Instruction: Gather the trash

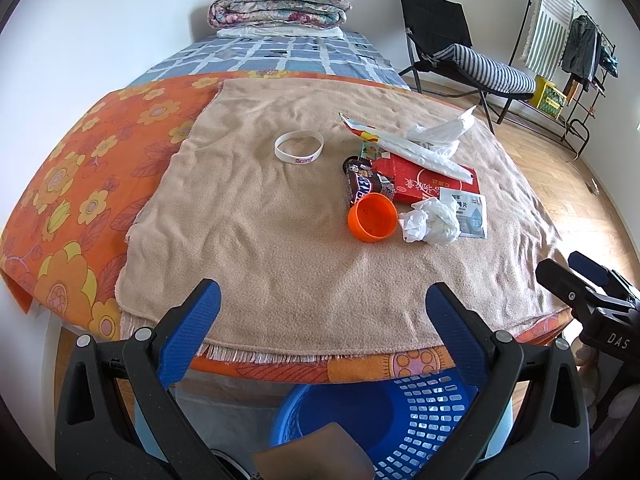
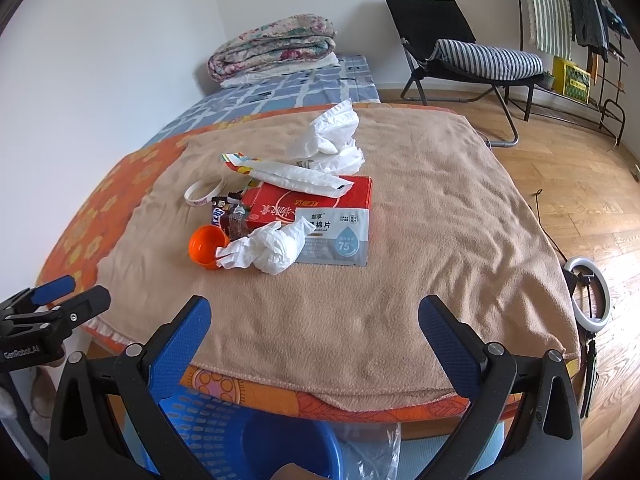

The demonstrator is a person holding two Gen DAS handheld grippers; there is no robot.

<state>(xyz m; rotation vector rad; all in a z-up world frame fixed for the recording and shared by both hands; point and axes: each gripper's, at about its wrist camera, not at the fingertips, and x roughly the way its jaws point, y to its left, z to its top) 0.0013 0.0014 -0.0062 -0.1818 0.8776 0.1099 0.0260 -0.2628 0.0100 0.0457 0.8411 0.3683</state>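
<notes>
Tan blanket (image 2: 400, 280), trash pile (image 2: 288, 216) ahead of L tongs (image 1: 320, 312) & R tongs (image 2: 316, 320), both apart, empty

bare blanket (image 2: 320, 320) ahead, trash pile (image 2: 288, 216) beyond

The right gripper (image 2: 314, 320) hangs with its blue-padded jaws spread wide and nothing between them, above the near edge of a tan blanket (image 2: 420, 240) laid over the bed (image 2: 280, 80). Farther back on the blanket sits a cluster of trash: a crumpled white tissue (image 2: 272, 246) touching an orange cup (image 2: 206, 246) lying on its side, a wipes packet (image 2: 336, 236) leaning against a red box (image 2: 312, 200), a candy bar wrapper (image 2: 226, 216), a long white wrapper (image 2: 296, 176) across the box, and a white plastic bag (image 2: 330, 136) behind. A white wristband (image 2: 204, 192) lies left of the box. Below the bed edge stands a blue basket (image 2: 224, 432). The left gripper (image 2: 56, 296) shows at the left edge.
</notes>
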